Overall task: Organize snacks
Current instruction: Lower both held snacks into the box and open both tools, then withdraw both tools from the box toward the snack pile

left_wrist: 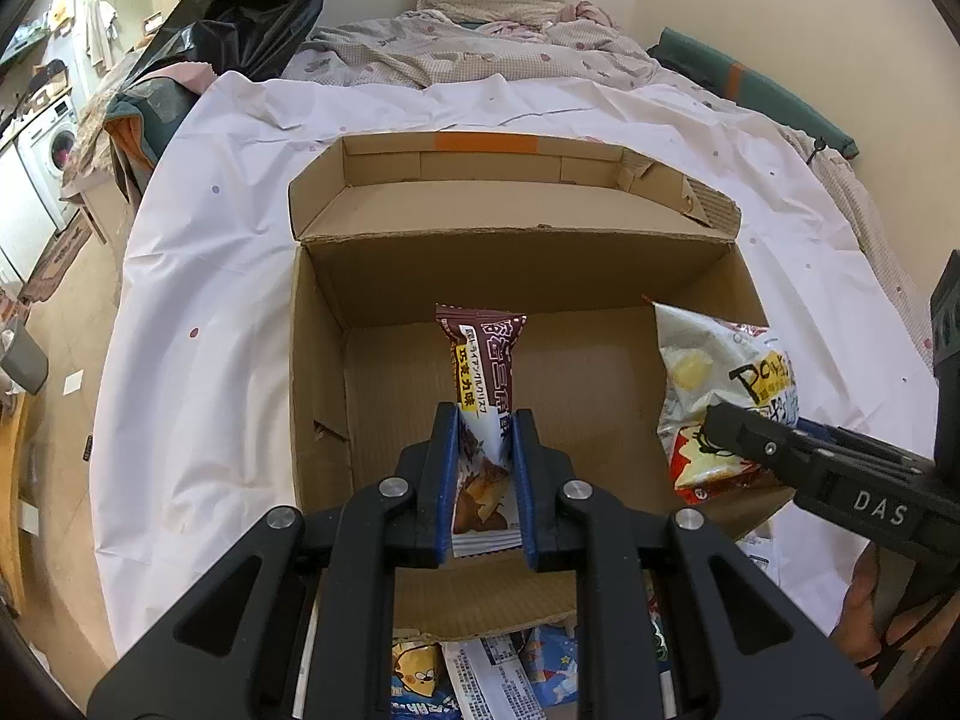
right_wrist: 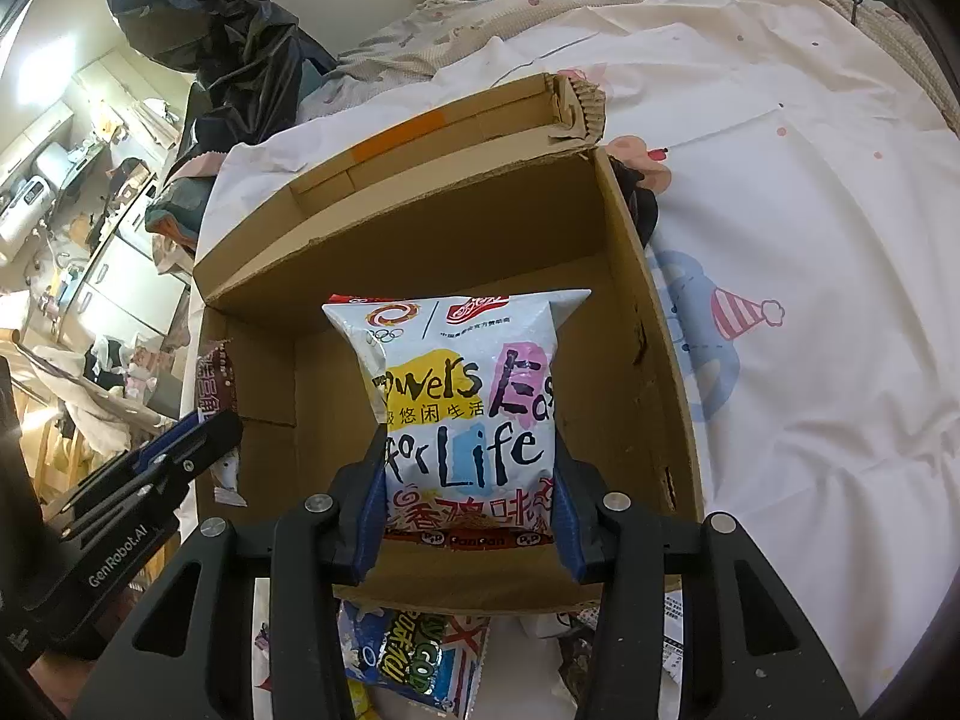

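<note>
**Both grippers hold snacks over an open cardboard box**

You hold a gripper in each hand above an open cardboard box (left_wrist: 324, 360) that sits on a white sheet (left_wrist: 198, 276) spread over a bed.

Your left gripper (left_wrist: 485, 420) is closed narrowly on a slim brown chocolate bar wrapper (left_wrist: 480, 372). Its blue-lined fingers (left_wrist: 445, 468) press the wrapper's two long sides. The bar points forward and hangs over the bare floor of the box, near the middle.

Your right gripper (right_wrist: 468, 468) is clamped on a puffy white chip bag (right_wrist: 462, 396) printed with yellow, pink and blue lettering. Its jaws stand wider than the left pair, squeezing the bag's lower half from both sides. The bag is over the right part of the box, close to the right wall.

From the left wrist view, the chip bag (left_wrist: 714, 378) and right gripper (left_wrist: 714, 426) appear at the box's right edge. From the right wrist view, the chocolate bar (right_wrist: 216, 384) and left gripper (right_wrist: 222, 426) appear at the box's left wall.

More snack packets (right_wrist: 414, 654) lie in a loose pile on the sheet just in front of the box's near wall. The box's back flap (left_wrist: 510, 204) stands open. A rumpled quilt (left_wrist: 480, 48) and a black plastic bag (left_wrist: 252, 6) lie beyond.
</note>
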### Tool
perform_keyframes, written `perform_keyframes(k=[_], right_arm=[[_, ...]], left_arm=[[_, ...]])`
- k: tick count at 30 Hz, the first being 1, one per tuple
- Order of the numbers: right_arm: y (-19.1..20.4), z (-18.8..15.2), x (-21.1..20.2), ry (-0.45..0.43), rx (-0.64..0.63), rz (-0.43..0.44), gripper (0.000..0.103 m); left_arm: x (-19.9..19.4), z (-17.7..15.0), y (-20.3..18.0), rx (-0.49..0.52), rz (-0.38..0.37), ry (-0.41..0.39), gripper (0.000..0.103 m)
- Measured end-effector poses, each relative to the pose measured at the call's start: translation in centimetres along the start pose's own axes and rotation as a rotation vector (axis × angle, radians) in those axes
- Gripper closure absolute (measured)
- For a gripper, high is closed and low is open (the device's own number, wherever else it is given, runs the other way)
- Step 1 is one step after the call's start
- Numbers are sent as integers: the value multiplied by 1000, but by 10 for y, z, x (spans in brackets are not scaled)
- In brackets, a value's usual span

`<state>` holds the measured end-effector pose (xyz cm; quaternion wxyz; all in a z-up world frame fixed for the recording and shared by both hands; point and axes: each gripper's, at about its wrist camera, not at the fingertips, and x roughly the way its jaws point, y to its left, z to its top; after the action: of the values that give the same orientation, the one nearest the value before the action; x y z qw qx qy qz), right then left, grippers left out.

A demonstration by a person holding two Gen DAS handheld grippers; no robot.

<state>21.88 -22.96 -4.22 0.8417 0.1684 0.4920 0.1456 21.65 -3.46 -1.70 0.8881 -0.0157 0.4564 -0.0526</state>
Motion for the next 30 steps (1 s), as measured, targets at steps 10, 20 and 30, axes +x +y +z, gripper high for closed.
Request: perform_keyframes(k=[10,20,30], right_arm=[[0,1,-3,-15,-2,11,48],[-1,5,-14,-79,18,11,17],[0,6,-24,-100,16,24,17]], left_arm=[[-1,-1,-1,-1,5,1,74],[-12,-1,4,-30,5,-46,13],[-26,-5,9,-47,15,-86,13]])
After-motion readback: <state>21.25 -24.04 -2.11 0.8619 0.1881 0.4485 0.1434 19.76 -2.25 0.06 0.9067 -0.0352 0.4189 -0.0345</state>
